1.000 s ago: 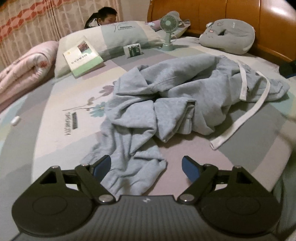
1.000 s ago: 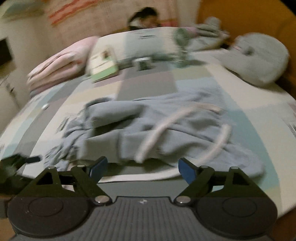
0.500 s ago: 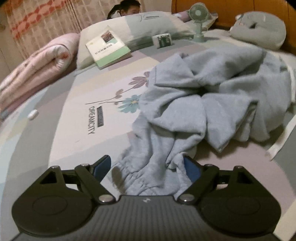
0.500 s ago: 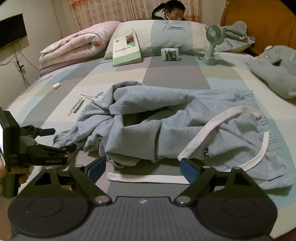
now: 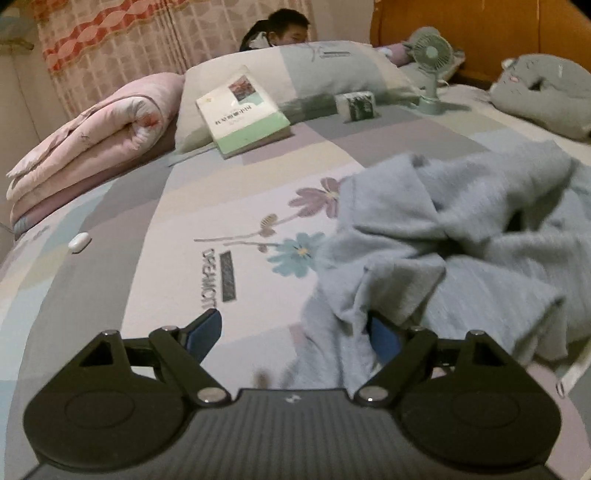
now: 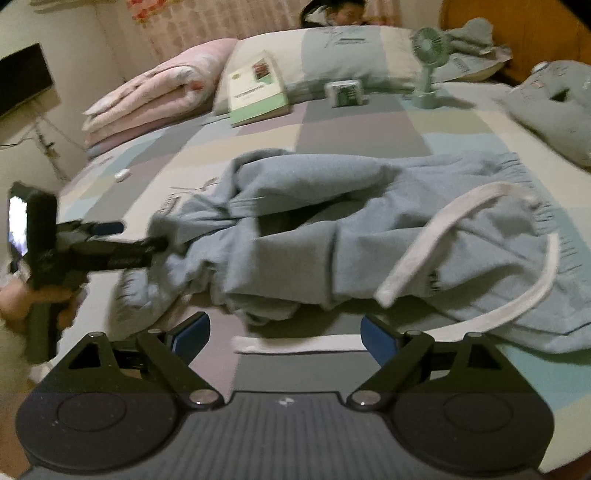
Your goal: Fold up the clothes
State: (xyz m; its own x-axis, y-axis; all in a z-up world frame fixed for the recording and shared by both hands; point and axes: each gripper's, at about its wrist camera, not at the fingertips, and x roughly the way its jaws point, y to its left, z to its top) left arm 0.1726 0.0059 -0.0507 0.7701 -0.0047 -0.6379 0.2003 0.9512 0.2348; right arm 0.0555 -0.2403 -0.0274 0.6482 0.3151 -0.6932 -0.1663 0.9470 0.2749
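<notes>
Crumpled grey-blue sweatpants (image 6: pixel 332 221) with a long white band (image 6: pixel 461 229) lie across the patterned bed sheet (image 5: pixel 177 221). In the left wrist view their near end (image 5: pixel 424 258) spills between my fingers and drapes over the right blue pad (image 5: pixel 384 338). My left gripper (image 5: pixel 295 334) is open around that cloth. The right wrist view shows the left gripper (image 6: pixel 147 240) from the side at the pants' left end, held by a hand (image 6: pixel 22 299). My right gripper (image 6: pixel 284 336) is open just short of the pants' near edge, with a flat white strip (image 6: pixel 295 344) between its fingers.
At the bed's far end are a pillow (image 5: pixel 332 70) with a book (image 5: pixel 243 110) leaning on it, a rolled pink quilt (image 5: pixel 92 140), a small box (image 5: pixel 356 105) and a desk fan (image 5: pixel 430 59). A grey cushion (image 5: pixel 543 92) lies by the wooden headboard. A person (image 5: pixel 288 31) sits behind the pillow.
My left gripper has moved leftward and closer to the pants' end, and cloth now lies over its right pad. The right gripper has edged nearer the pants. Both stay open.
</notes>
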